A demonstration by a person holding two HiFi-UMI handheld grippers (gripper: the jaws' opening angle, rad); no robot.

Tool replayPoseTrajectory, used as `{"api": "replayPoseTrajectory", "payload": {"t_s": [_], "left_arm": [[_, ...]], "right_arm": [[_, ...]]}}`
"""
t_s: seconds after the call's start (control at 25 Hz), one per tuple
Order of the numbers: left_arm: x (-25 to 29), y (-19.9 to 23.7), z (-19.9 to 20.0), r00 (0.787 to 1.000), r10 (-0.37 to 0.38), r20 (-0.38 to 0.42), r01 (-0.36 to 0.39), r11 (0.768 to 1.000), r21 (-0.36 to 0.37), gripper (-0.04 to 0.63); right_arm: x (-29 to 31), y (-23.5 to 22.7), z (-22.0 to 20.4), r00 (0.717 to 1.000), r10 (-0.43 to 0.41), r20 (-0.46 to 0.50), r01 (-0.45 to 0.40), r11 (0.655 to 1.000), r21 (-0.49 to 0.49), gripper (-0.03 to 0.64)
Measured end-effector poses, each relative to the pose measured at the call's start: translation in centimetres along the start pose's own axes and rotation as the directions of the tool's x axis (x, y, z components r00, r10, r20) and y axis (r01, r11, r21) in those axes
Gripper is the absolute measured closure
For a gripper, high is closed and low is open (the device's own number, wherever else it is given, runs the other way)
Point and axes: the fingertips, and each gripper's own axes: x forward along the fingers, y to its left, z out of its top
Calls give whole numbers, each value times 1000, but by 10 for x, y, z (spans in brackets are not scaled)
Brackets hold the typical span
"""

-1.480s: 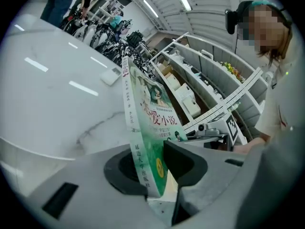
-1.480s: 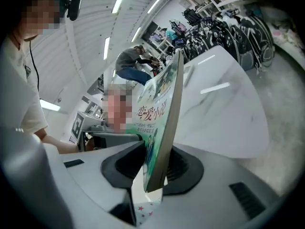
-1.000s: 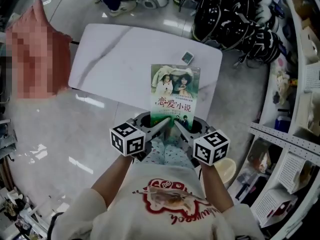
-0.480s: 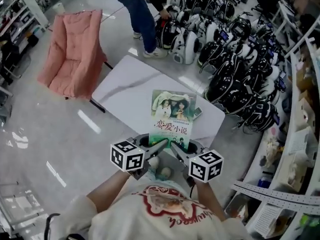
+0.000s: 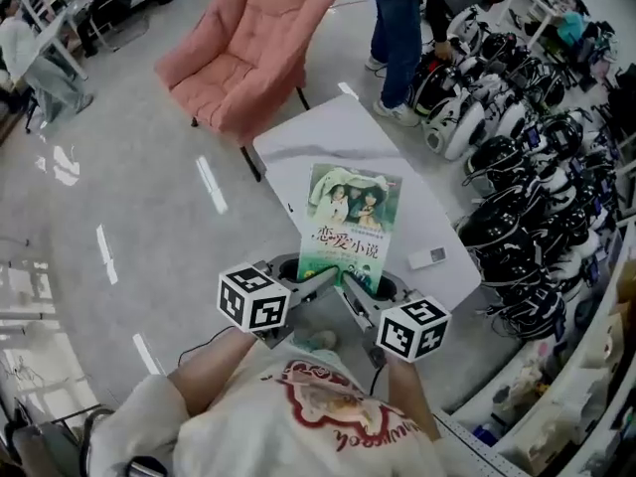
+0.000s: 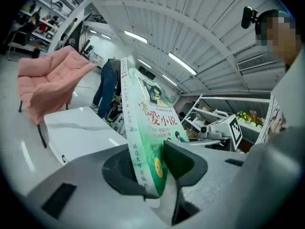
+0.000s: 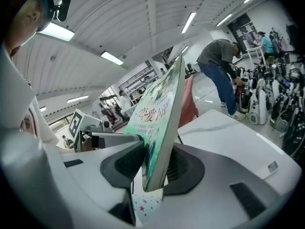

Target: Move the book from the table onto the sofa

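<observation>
Book is being clamped along its bottom edge by left gripper and right gripper jaws, hanging over table; lower corners hiding behind jaws.

The top edge cuts off the standing person's upper body; the small object on the tabletop is unidentifiable.

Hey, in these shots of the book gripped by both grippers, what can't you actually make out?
Back cover of the book: turned away in every view.
Lower edge of the book: head view, covered by the fingers of the left gripper and right gripper.
Small flat item on the table: head view, too small to identify.
Table area behind the book: head view, blocked by the book.
</observation>
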Motion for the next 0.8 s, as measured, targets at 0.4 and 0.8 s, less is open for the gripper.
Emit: {"api": "replayPoseTrajectory", "payload": {"t_s": [0.4,0.8], "left_arm": [[-93,115,55,981,144,133,-136,988,-70,472],[-193,279,155,964,207,168,-196,978,-76,472]], "right_arm": [[142,59,44,985,137,-106,-146,986,-79,500],[335,117,125,970,210,-120,-223,969,-107,497]]}}
